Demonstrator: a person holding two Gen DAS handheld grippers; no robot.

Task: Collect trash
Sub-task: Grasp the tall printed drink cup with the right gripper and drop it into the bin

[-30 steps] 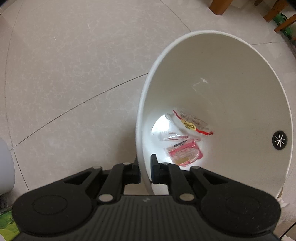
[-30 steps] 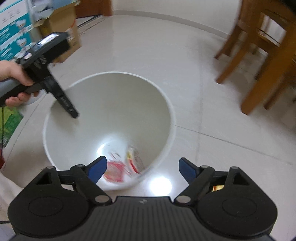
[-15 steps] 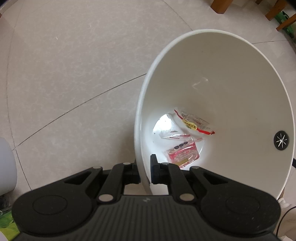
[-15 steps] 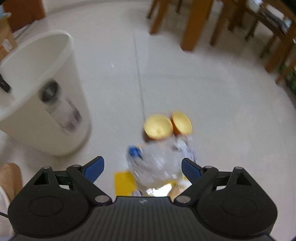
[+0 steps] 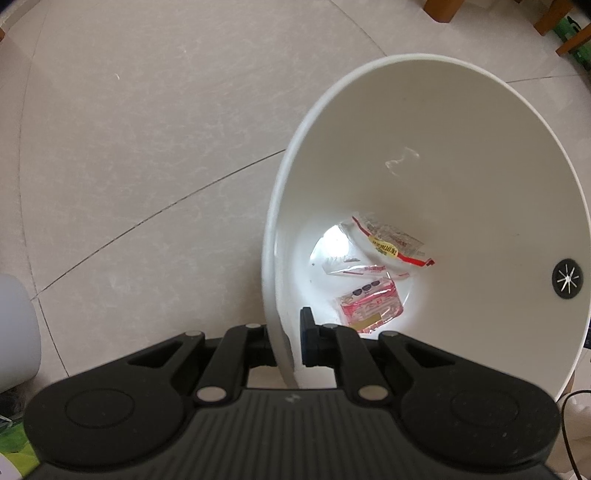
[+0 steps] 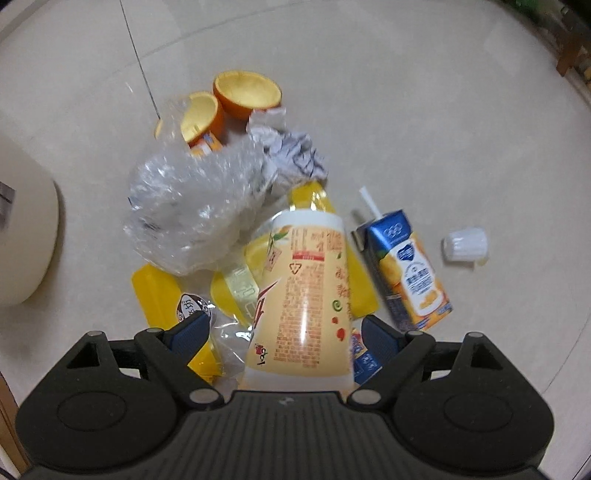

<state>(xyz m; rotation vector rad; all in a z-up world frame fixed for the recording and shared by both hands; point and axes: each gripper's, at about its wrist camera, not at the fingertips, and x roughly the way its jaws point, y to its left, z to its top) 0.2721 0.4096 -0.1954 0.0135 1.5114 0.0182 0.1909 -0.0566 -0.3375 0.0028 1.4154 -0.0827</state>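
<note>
My left gripper (image 5: 286, 332) is shut on the rim of the white trash bin (image 5: 443, 129), one finger outside the wall and one inside. At the bin's bottom lie a pink wrapper (image 5: 369, 302) and a clear red-edged wrapper (image 5: 388, 245). My right gripper (image 6: 284, 332) is open, low over a pile of trash on the floor. A yellow paper cup (image 6: 306, 288) lies on its side between the blue pads (image 6: 192, 328), which do not press on it. Around it lie a crumpled clear plastic bag (image 6: 192, 214), yellow wrappers (image 6: 159, 291) and a juice carton (image 6: 410, 269) with a straw.
Two orange peel halves (image 6: 245, 90) and crumpled paper (image 6: 291, 155) sit at the pile's far side. A small white ribbed cup (image 6: 465, 243) lies to the right. The bin's outer wall (image 6: 22, 236) stands at the left edge of the right wrist view. Wooden furniture legs (image 5: 443, 7) stand beyond the bin.
The right gripper swung away from above the bin and came down over the trash pile, which now fills its view. The left gripper kept still, holding the bin rim.
</note>
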